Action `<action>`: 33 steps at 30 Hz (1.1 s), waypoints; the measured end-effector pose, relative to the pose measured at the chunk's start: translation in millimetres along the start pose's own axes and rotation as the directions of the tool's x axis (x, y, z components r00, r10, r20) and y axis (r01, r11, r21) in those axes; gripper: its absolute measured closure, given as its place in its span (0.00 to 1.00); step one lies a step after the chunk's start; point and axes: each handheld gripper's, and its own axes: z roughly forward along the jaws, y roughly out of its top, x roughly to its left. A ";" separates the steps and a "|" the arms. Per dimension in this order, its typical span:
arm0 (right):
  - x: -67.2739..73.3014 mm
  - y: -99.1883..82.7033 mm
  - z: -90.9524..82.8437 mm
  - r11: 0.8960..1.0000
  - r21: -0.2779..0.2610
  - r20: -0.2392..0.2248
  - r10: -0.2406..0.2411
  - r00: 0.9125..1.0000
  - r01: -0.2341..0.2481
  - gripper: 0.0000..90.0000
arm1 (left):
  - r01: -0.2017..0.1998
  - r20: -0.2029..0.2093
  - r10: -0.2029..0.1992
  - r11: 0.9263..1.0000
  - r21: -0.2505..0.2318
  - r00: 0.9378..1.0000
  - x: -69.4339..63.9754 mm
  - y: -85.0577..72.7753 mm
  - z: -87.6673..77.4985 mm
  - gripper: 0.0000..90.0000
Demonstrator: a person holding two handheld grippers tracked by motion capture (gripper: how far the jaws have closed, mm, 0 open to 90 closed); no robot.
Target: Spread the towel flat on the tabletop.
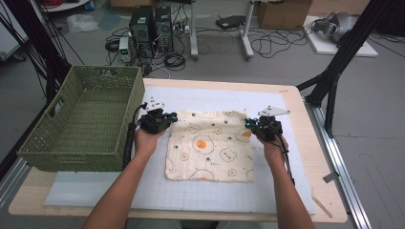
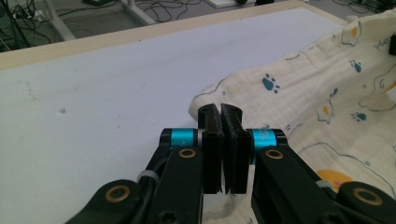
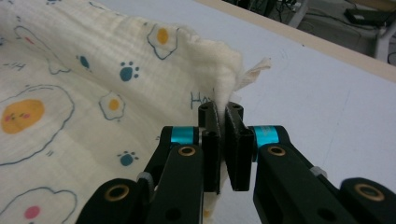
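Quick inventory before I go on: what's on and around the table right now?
cloth: one, cream with egg and paw prints, flat on the mat, its two far corners pinched
basket: one, green woven, at the table's left edge
mat: one, pale blue-white, covering the table top
table: one, light wood
computer towers: two, black, on the floor beyond the table
cardboard box: one, brown, on the far floor
left gripper: one, black, shut on the cloth's far left corner
right gripper: one, black, shut on the cloth's far right corner
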 end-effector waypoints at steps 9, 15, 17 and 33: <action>18.7 -6.9 -18.4 0.998 -0.030 -0.015 -0.063 0.998 0.063 0.96 | 0.007 0.031 -0.006 0.999 -0.034 0.999 -7.5 -17.7 -22.3 0.96; 27.7 -22.8 -29.5 0.998 -0.039 -0.032 -0.059 0.998 0.058 0.96 | 0.005 0.066 -0.002 0.999 -0.043 0.998 -16.3 -31.4 -34.9 0.96; 30.7 -28.1 -32.7 0.998 -0.042 -0.036 -0.056 0.998 0.054 0.96 | -0.003 0.073 0.006 0.999 -0.042 0.997 -18.0 -35.4 -38.6 0.96; 44.8 -49.6 -43.0 0.998 -0.027 -0.051 -0.062 0.997 0.061 0.96 | -0.021 0.093 0.024 0.999 -0.030 0.995 -29.0 -52.3 -49.8 0.96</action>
